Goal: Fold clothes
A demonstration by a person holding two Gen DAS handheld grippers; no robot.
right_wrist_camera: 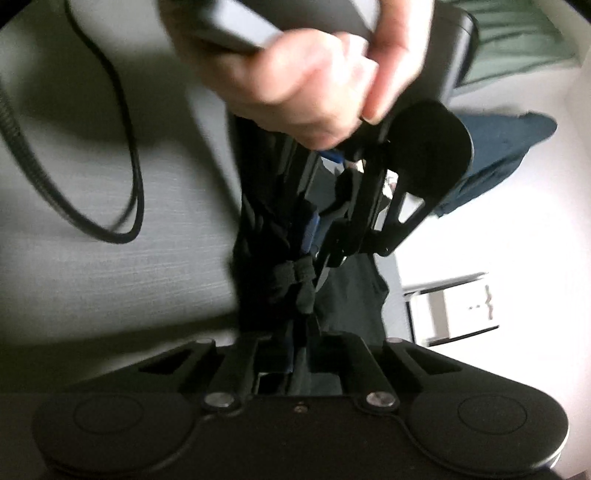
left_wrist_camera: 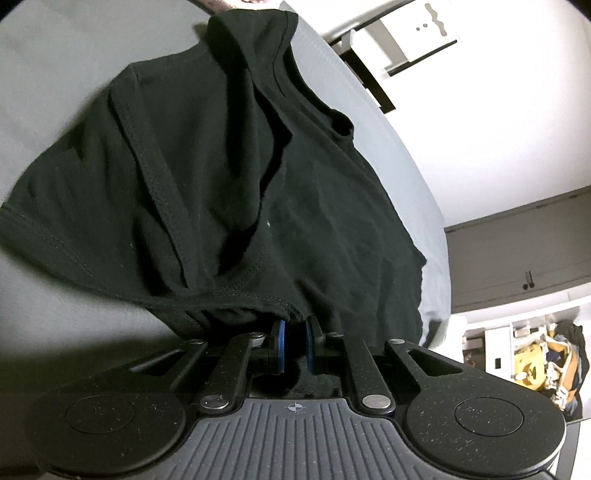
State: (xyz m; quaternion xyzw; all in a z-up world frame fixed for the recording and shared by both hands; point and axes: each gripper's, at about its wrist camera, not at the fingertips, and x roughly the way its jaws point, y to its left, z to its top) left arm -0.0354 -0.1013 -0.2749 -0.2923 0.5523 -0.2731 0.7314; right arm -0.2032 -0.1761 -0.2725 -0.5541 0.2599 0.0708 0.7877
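Note:
A black T-shirt (left_wrist_camera: 207,177) lies rumpled over a grey surface (left_wrist_camera: 55,74), its stitched hems showing. My left gripper (left_wrist_camera: 294,341) is shut on the shirt's near edge, and dark fabric fills the narrow gap between its blue pads (left_wrist_camera: 281,343). In the right wrist view, my right gripper (right_wrist_camera: 295,332) is shut on a bunched fold of the same black shirt (right_wrist_camera: 295,280); the cloth hides its fingertips. Just beyond it, a person's hand (right_wrist_camera: 314,85) holds the left gripper (right_wrist_camera: 314,236), which points toward the bunch. The two grippers are close together.
A black cable (right_wrist_camera: 129,192) loops over the grey surface at left. A dark blue garment (right_wrist_camera: 498,155) and green cloth (right_wrist_camera: 517,55) lie further off. There is a white wall and white shelf unit (left_wrist_camera: 413,33), a grey cabinet (left_wrist_camera: 524,254) and a cluttered shelf (left_wrist_camera: 546,362).

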